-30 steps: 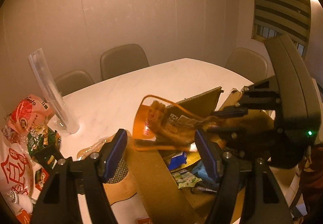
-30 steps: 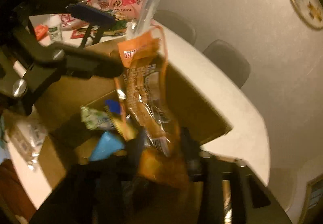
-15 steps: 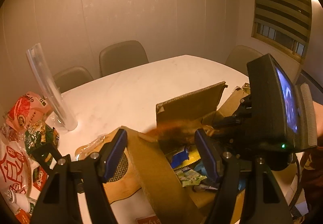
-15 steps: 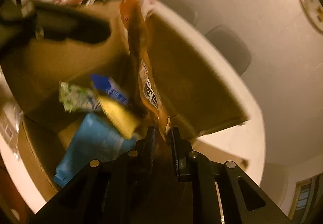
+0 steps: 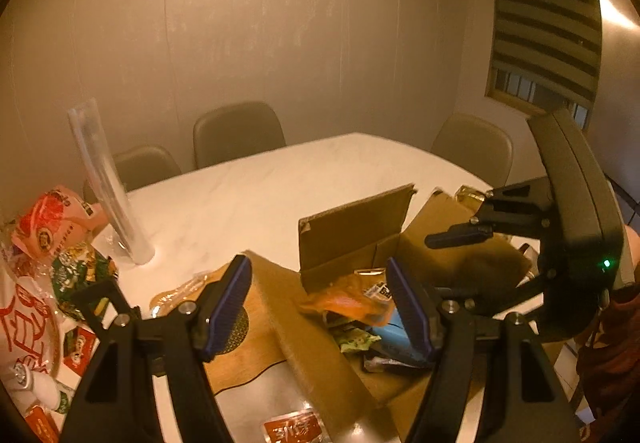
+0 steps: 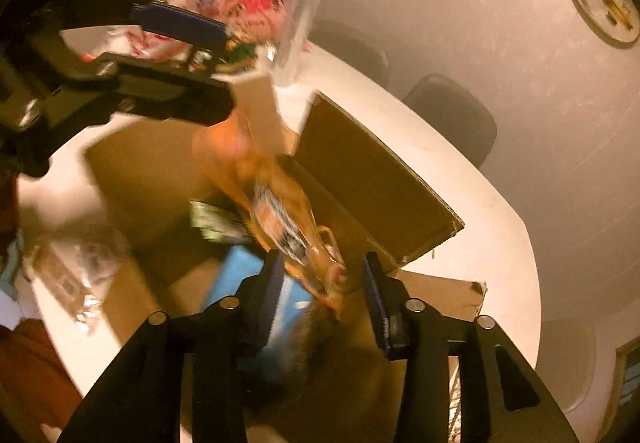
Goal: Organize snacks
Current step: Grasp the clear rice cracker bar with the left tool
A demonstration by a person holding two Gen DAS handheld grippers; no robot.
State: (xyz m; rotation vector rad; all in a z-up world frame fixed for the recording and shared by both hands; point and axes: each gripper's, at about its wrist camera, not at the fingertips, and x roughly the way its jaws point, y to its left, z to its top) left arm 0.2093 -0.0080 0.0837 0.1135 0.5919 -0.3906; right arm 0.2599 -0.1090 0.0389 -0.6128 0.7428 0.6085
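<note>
An open cardboard box [image 5: 352, 227] [image 6: 360, 171] stands on the white table. An orange snack packet [image 5: 344, 301] [image 6: 276, 203] lies in it, on top of a blue packet [image 5: 394, 327] [image 6: 236, 271] and a green one [image 5: 356, 341] [image 6: 212, 221]. My right gripper [image 6: 323, 257] hovers over the box with its jaws opening. The packet's near end sits between the pads, and they do not press on it. From the left wrist view its dark fingers [image 5: 460, 235] show above the box's right side. My left gripper [image 5: 317, 261] is open and holds nothing, in front of the box's left flap.
A tall clear plastic tube [image 5: 108, 183] stands at the left. Beside it lie a pink snack bag [image 5: 44, 227], a green bag [image 5: 76, 275] and a white bag with red print [image 5: 24, 319]. A brown mat [image 5: 240, 331] lies under my left gripper. Chairs [image 5: 238, 131] line the table's far side.
The right gripper carried the orange packet down into the box, and its jaws parted off it. The packet now rests on the other snacks. The left gripper rose a little.
</note>
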